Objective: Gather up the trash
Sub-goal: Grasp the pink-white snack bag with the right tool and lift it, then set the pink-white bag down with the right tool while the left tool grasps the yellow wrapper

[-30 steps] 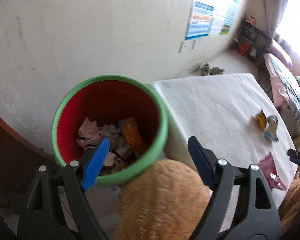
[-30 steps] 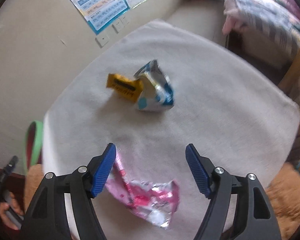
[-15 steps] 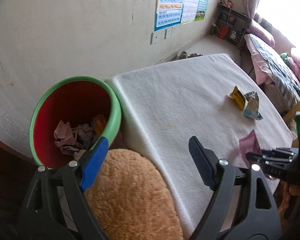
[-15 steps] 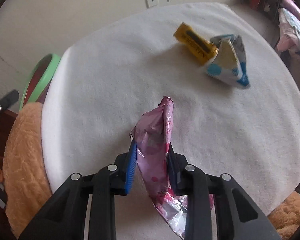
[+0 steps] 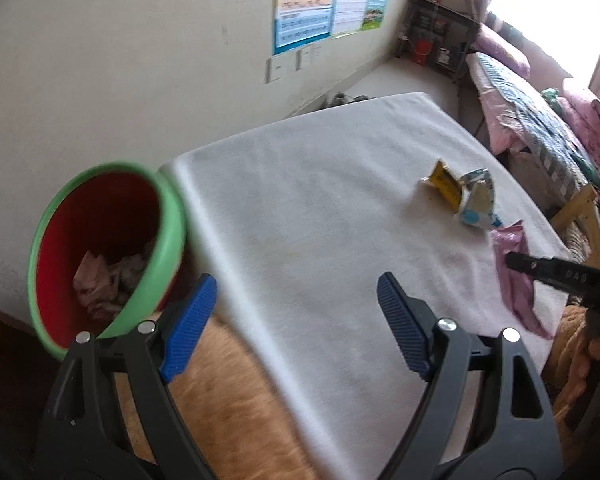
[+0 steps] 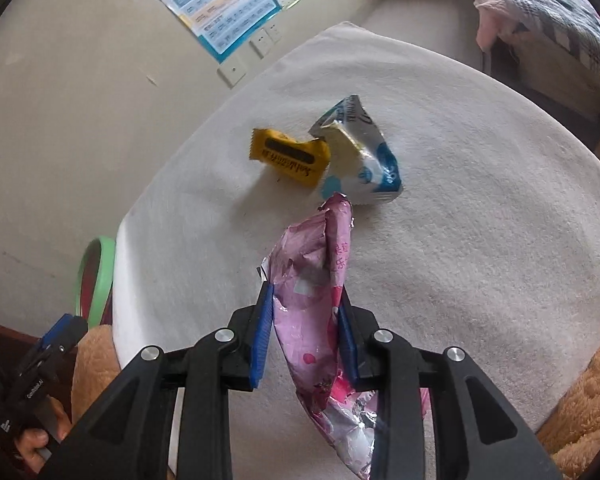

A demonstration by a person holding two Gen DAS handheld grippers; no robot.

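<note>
A pink wrapper (image 6: 312, 280) stands up from the white tablecloth (image 6: 480, 240), with my right gripper (image 6: 305, 292) shut on it; the jaws are opening a little while both pads still press the foil. Just beyond it lie a yellow wrapper (image 6: 288, 158) and a white and blue wrapper (image 6: 364, 164), touching each other. My left gripper (image 5: 296, 284) is open with nothing between its fingers, over the table's near edge. To its left stands a red bin with a green rim (image 5: 168, 240), holding crumpled trash. The left wrist view also shows the pink wrapper (image 5: 514, 276) at right.
Orange plush cushions (image 5: 220, 400) sit against the table's near side, another orange plush cushion (image 6: 580, 400) at right. The bin stands between the table and a beige wall with a poster (image 5: 304, 12). A bed (image 5: 540, 120) lies beyond the table's far right edge.
My right gripper closed on the pink wrapper and raised its end off the cloth. The left gripper swung right, from over the bin to over the table's edge, staying open.
</note>
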